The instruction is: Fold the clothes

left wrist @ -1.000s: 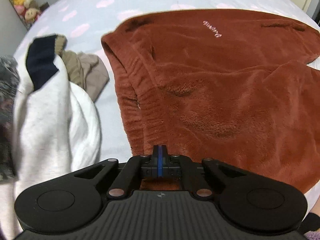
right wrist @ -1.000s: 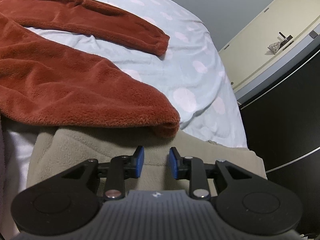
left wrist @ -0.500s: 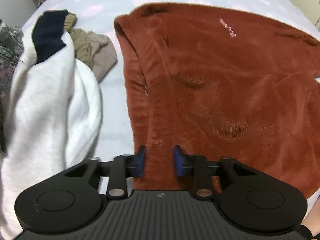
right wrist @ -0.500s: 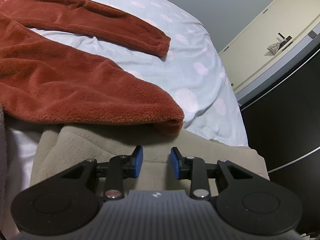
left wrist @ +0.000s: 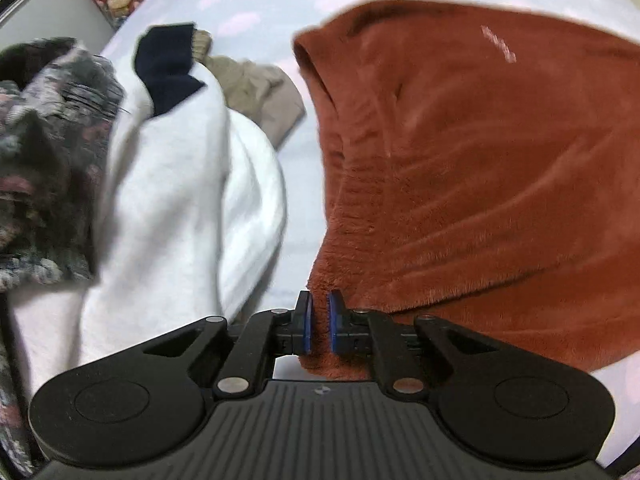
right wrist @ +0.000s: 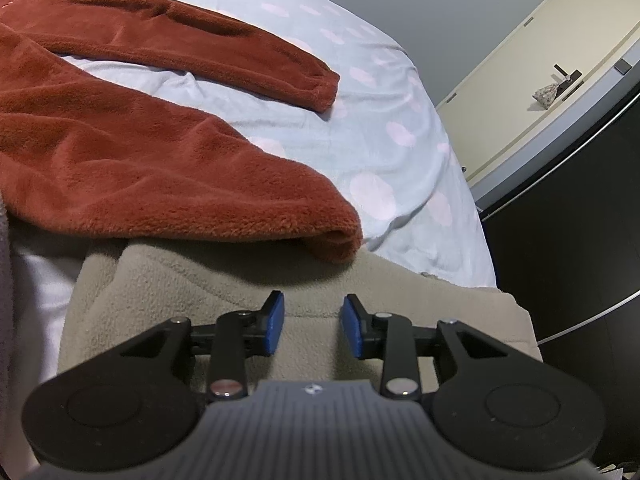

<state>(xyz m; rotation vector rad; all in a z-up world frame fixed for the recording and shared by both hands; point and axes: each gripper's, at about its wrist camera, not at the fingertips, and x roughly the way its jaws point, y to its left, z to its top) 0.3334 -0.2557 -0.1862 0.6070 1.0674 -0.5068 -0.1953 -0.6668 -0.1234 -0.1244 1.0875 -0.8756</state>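
Fleece top [left wrist: 480, 168]: its hem corner sits pinched between the left gripper [left wrist: 318, 322] pads. Lift slowly, keeping it taut. Right gripper [right wrist: 312, 326] hangs wide, empty.

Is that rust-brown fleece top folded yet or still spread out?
Spread out: the fleece top lies flat, both sleeves extended across the bed.

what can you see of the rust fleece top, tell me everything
The rust fleece top is a plush rust-orange garment with a small pale logo and ribbed edge, spread flat on the dotted bedsheet. The left gripper pinches its near corner. In the right view one sleeve lies outstretched; another part rests on a beige fleece, beyond the open right gripper.
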